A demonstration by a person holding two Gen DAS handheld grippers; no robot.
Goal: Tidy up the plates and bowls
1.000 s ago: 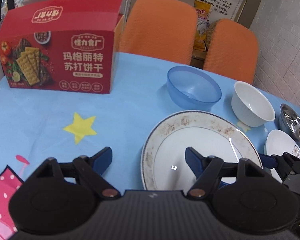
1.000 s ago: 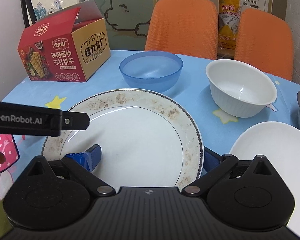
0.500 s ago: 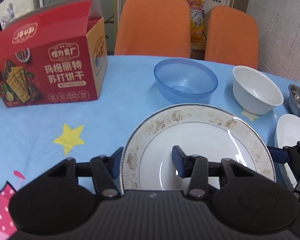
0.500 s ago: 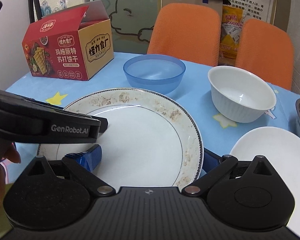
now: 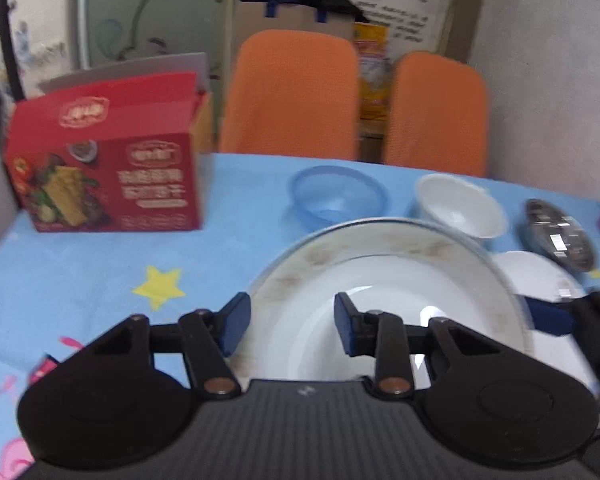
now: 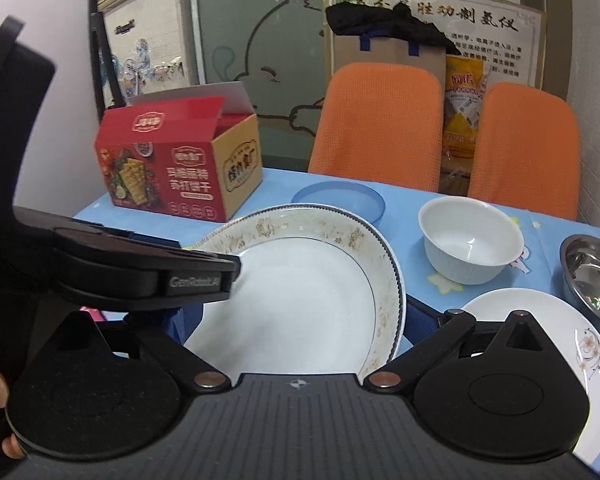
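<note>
Here the left tongs and right tongs both grip the patterned plate by opposite rims, tilted above the tablecloth. Beyond it sit the blue bowl and white bowl.

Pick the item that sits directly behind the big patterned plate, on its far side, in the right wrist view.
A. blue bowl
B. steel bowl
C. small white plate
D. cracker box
A: the blue bowl shows just past the far rim of the big plate, partly hidden by it.
</note>
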